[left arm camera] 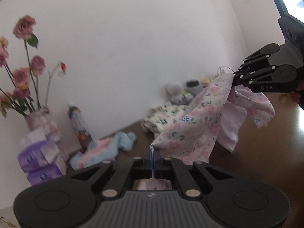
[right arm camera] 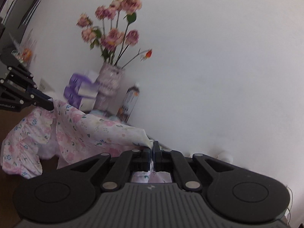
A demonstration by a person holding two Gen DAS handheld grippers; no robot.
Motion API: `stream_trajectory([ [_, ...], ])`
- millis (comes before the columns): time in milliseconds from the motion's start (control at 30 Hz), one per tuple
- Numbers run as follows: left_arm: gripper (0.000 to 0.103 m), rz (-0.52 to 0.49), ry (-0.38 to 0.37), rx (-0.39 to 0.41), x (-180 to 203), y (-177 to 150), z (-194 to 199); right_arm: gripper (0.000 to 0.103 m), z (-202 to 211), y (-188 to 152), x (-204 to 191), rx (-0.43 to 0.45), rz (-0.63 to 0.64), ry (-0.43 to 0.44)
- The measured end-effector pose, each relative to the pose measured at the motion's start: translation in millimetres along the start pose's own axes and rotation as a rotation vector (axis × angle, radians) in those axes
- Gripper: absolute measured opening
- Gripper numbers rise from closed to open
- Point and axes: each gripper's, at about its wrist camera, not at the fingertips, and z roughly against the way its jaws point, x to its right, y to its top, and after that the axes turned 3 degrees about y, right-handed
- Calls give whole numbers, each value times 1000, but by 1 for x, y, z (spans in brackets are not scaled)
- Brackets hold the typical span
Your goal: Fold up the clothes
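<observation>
A pink floral garment [left arm camera: 197, 125] hangs stretched in the air between my two grippers, above a brown table [left arm camera: 266, 152]. My left gripper [left arm camera: 153, 150] is shut on one corner of it, cloth pinched between the fingers. My right gripper [left arm camera: 234, 76] at the upper right of the left wrist view is shut on the other end. In the right wrist view the garment [right arm camera: 85, 131] runs from my right gripper [right arm camera: 152, 148], shut on it, to the left gripper [right arm camera: 50, 104] at the left edge. Loose parts droop below.
Against the white wall stand a vase of pink flowers [left arm camera: 38, 117], purple tissue packs [left arm camera: 38, 159] and a bottle [left arm camera: 78, 125]. A crumpled blue and pink cloth [left arm camera: 106, 150], a folded printed garment [left arm camera: 165, 115] and a small plush toy [left arm camera: 175, 93] lie on the table.
</observation>
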Motion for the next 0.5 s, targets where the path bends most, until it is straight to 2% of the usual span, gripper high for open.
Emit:
stream_trajectory([
  [67,1,13,-45,-51,12,-11,-3,2,4,-19,-7,-91,-8,34],
  [167,1,38,-100,-107,25,-24,-8,2,10,-45,-14,-176,-72,83],
  [300,1,47,-117,-154,35,-33,-10,2,12,-70,-22,-247,-143,134],
  [400,8,74,-122,-175,36,-35,-6,8,13,-80,-26,-282,-178,179],
  [433,23,81,-130,-179,36,-36,-1,14,14,-82,-25,-283,-185,185],
  [467,41,88,-137,-182,36,-36,3,23,16,-82,-24,-281,-197,192],
  [500,48,93,-146,-180,36,-35,8,27,19,-80,-19,-267,-223,198],
])
